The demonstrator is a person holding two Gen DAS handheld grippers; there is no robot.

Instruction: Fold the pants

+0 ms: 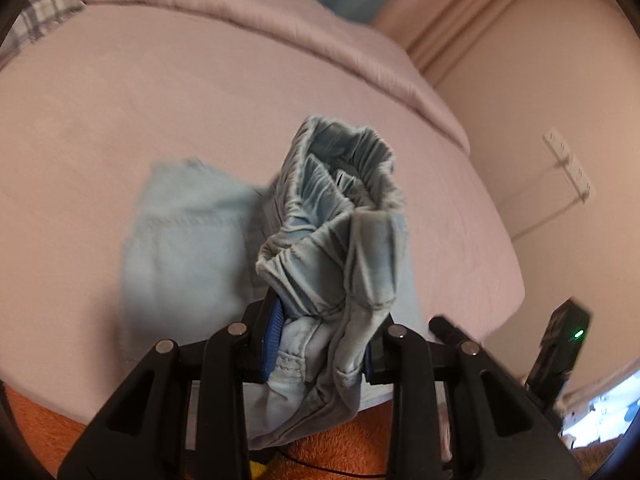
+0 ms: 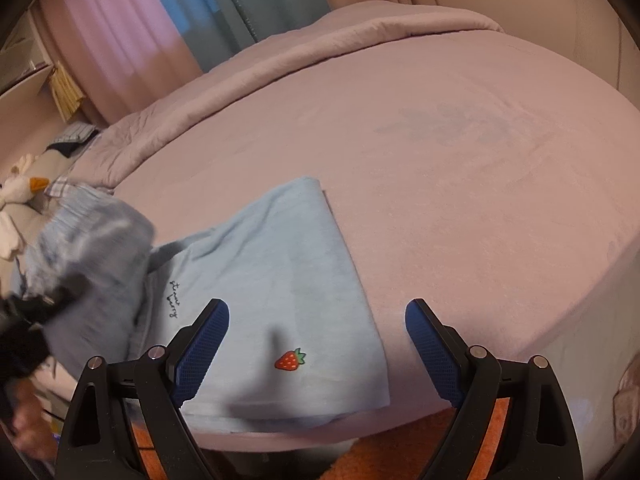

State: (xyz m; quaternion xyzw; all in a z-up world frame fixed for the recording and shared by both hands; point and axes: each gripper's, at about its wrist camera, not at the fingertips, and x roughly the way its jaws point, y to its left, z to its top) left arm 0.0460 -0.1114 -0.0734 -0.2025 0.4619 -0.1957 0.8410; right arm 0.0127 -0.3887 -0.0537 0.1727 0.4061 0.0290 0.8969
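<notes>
Light blue pants point(image 2: 272, 280) with a strawberry patch point(image 2: 290, 360) lie partly folded on the pink bed point(image 2: 460, 200) near its front edge. My left gripper point(image 1: 320, 344) is shut on the gathered elastic waistband point(image 1: 340, 220) and holds it lifted above the bed; the legs point(image 1: 180, 240) lie flat to its left. In the right wrist view the lifted waistband point(image 2: 92, 252) and left gripper point(image 2: 36, 308) are blurred at the left. My right gripper point(image 2: 316, 344) is open and empty, just above the folded legs by the strawberry.
A rolled pink duvet point(image 2: 240, 80) runs along the bed's far side. Curtains point(image 2: 160, 20) hang behind. A stuffed duck point(image 2: 24, 192) and checked cloth point(image 1: 44, 12) lie near the pillows. An orange rug point(image 1: 340, 452) lies below the bed's front edge. A wall point(image 1: 560, 120) with sockets stands at the right.
</notes>
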